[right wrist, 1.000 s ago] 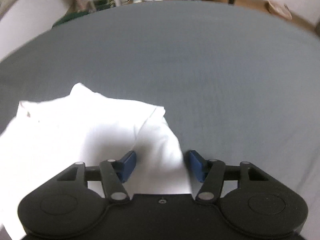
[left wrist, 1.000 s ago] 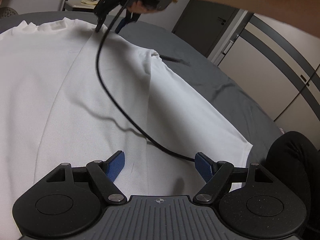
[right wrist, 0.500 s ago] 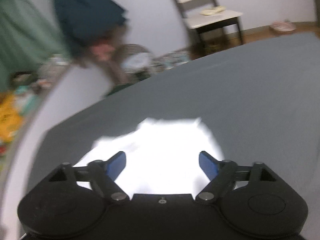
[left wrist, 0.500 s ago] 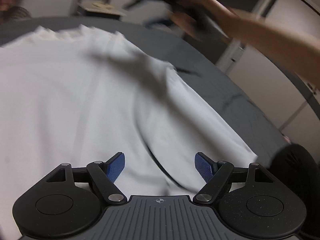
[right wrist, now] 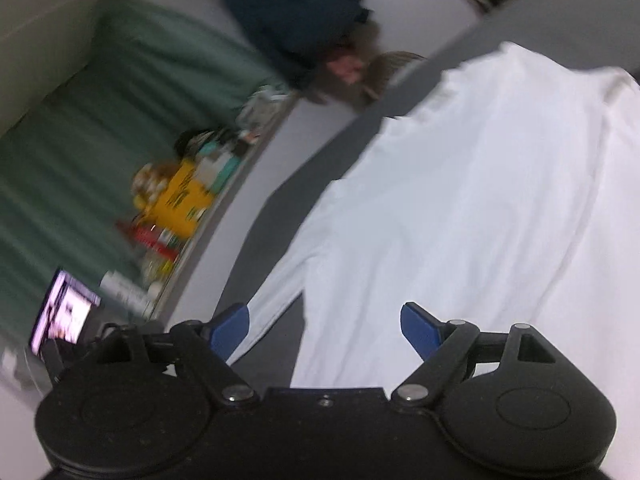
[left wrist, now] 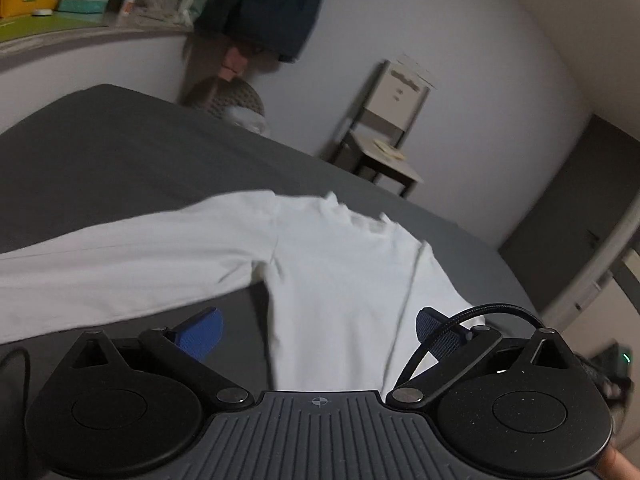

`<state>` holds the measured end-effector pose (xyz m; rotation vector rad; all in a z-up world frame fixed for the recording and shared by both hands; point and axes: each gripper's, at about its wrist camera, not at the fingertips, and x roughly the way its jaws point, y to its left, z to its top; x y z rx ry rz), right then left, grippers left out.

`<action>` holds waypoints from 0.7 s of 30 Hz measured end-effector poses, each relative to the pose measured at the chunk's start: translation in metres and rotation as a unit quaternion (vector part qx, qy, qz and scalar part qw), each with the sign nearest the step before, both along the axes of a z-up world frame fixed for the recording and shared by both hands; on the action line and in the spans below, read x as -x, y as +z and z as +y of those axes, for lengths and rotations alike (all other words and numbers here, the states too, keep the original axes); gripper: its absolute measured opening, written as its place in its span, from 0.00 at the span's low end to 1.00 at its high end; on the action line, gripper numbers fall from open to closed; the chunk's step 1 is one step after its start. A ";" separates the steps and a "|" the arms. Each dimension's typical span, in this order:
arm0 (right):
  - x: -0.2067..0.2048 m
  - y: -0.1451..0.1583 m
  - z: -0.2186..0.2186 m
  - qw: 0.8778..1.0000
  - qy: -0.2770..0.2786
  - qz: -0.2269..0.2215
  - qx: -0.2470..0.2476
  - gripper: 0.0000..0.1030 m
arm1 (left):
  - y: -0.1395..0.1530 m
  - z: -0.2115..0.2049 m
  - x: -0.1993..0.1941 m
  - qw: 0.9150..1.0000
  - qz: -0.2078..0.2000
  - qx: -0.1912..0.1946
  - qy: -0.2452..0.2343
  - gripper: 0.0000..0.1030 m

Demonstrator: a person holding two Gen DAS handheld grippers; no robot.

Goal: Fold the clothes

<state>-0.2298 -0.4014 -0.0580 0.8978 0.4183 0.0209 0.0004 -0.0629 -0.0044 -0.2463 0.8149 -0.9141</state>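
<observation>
Looking along the left gripper (left wrist: 318, 330), I see its two blue pads spread wide with nothing between them. Beyond it a white long-sleeved shirt (left wrist: 340, 272) lies flat on the grey bed (left wrist: 120, 152), its collar at the far end. One sleeve (left wrist: 120, 256) stretches out to the left across the grey cover. The other side of the shirt appears folded inward along a long crease. A black cable (left wrist: 452, 328) loops over the right pad of this gripper and hides a part of it.

Behind the bed stands a chair (left wrist: 392, 136) against the pale wall, with something flat on its seat. A dark garment (left wrist: 264, 4) hangs on the wall, and boxes crowd a shelf (left wrist: 80, 36) at the upper left.

My right gripper (right wrist: 324, 328) is also wide apart and holds nothing. Its view is tilted and blurred. The same shirt (right wrist: 480, 200) fills the right half of it, and the sleeve (right wrist: 276, 292) runs down toward the left pad; I cannot tell if they touch. To the left are a green curtain (right wrist: 80, 140), a yellow package (right wrist: 182, 196) on the cluttered shelf, and a lit screen (right wrist: 64, 312) close beside the gripper.
</observation>
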 end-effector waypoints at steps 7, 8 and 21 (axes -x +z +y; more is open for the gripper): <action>0.012 0.004 -0.028 0.993 -0.049 -0.076 -0.082 0.82 | 0.009 0.027 0.016 0.982 0.089 -0.001 -0.167 1.00; 0.020 0.006 -0.037 0.990 -0.066 -0.086 -0.090 0.82 | 0.010 0.026 0.020 0.978 0.093 -0.017 -0.186 1.00; 0.036 0.020 -0.041 0.991 -0.027 -0.115 -0.059 0.90 | -0.013 0.178 -0.033 0.957 0.090 0.017 0.276 1.00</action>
